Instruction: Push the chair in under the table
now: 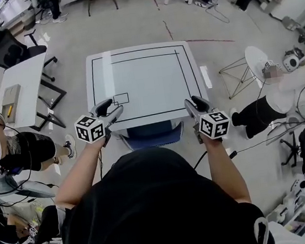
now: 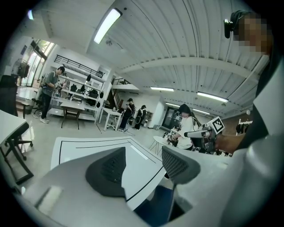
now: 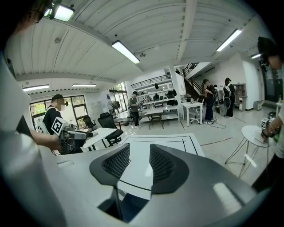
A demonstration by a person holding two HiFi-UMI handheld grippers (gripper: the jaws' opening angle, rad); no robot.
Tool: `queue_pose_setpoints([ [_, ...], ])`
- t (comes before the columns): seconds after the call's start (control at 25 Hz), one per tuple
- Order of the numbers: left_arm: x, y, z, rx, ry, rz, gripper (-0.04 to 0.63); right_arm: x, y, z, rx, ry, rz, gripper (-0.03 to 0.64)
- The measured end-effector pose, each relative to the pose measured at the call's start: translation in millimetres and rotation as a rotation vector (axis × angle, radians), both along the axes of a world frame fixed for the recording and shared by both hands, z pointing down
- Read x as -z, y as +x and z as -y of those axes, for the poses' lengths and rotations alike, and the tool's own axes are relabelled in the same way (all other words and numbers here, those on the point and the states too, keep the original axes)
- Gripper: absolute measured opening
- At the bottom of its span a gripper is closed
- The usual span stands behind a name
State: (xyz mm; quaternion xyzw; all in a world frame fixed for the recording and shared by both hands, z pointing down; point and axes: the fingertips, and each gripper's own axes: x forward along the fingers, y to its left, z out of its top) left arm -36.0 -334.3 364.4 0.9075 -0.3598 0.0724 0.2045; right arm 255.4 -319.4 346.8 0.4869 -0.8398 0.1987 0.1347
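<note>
Head view, steeply down: a white square table with a black ruled border [image 1: 141, 81] stands on a pale grey smooth floor [image 1: 129, 27]. The blue padded chair [image 1: 149, 136] sits tucked under the table's near edge, only a curved strip of it showing between the person's forearms. The left gripper [image 1: 113, 108] hangs at the table's near left corner and the right gripper [image 1: 193, 105] at the near right corner, each with a black-and-white marker cube behind its jaws. This view alone gives the layout. A second white rectangular table [image 1: 22, 88] and a black office chair [image 1: 12, 50] stand off to the left, and a round white side table on thin wire legs [image 1: 255, 57] to the right, with seated people on both sides. The gripper views show the jaws and the room above. In the left gripper view the left gripper [image 2: 143, 159] has its dark grey, finely ribbed pads well apart with nothing between them. Beyond the gap lies the matte table top [image 2: 88, 148], with the blue chair [image 2: 155, 208] below its edge. In the right gripper view the right gripper [image 3: 140, 155] shows a narrower gap, also clear, with no thing pinched. The table [image 3: 173, 141] lies beyond it and the chair [image 3: 128, 208] beneath. Both of these views take in a ribbed white panel ceiling [image 2: 186, 53] with strip lights, metal shelving racks [image 2: 80, 88] along the far wall, and standing people at benches.
</note>
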Motion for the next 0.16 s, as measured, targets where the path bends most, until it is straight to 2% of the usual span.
queue_pose_setpoints([
  [0.16, -0.6, 2.3, -3.5, 0.002, -0.003, 0.001, 0.374, 1.2, 1.3, -5.7, 0.002, 0.007, -0.009, 0.173],
])
